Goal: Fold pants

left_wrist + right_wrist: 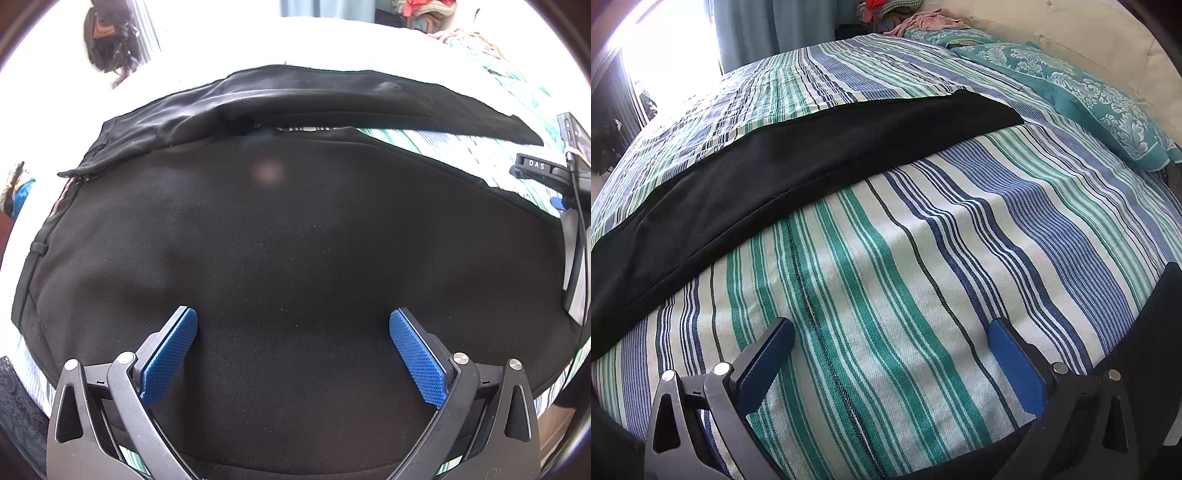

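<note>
Black pants (295,229) lie spread on the striped bedspread (923,258), legs apart. Left gripper (293,343) and right gripper (890,354) both hover wide open, empty; I'd pinch the near leg's edge squarely.

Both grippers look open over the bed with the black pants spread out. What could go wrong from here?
1. The left gripper hangs open over the middle of the black pants, not an edge; closing there may bunch the cloth.
2. The right gripper is open over the bare striped bedspread; it could pinch that instead.
3. The two legs lie apart, so a fold may end uneven.
</note>
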The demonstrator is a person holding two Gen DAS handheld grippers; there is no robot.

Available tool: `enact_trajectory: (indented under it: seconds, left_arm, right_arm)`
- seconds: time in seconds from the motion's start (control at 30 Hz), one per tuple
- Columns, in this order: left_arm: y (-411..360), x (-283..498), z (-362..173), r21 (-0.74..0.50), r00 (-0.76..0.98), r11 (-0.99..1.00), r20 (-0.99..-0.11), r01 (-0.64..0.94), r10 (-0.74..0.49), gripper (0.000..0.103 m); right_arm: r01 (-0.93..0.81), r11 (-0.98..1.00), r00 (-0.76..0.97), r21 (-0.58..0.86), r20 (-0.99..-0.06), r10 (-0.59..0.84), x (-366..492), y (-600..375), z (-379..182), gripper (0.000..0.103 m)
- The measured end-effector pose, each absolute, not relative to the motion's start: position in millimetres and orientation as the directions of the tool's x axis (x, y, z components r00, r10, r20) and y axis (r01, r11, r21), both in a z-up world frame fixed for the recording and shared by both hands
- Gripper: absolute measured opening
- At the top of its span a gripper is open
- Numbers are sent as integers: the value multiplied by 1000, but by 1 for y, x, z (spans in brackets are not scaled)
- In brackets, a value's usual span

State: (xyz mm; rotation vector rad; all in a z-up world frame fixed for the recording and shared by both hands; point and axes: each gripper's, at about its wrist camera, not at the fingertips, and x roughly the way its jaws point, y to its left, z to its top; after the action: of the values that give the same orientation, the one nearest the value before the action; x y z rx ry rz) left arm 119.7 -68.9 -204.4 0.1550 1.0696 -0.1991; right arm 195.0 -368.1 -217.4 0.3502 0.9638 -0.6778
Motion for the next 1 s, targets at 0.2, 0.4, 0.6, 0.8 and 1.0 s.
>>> enact_trajectory:
  seconds: [0.2,0.4,0.6,0.8,1.0]
  left_arm:
    - [-69,119,-203,32,453,971,-888,236,-80,103]
    - [-71,129,-201,35,395,970,-916,242,-66,103]
    - [-75,132,-202,57,390,973,-920,225,-36,103]
    - [-79,130,-201,80,383,980,-924,182,4,103]
    - [-79,130,-200,88,367,980,-930,181,16,103]
  right_arm:
    - [668,744,389,-19,-843,-371,195,-368,-217,103]
    - [668,744,389,-19,-843,-371,195,-368,-217,103]
    - [668,744,389,-19,-843,-371,195,-368,-218,103]
    - [668,744,389,-19,-843,-371,195,-368,-218,103]
    - [668,744,389,-19,-843,-371,195,-368,-217,103]
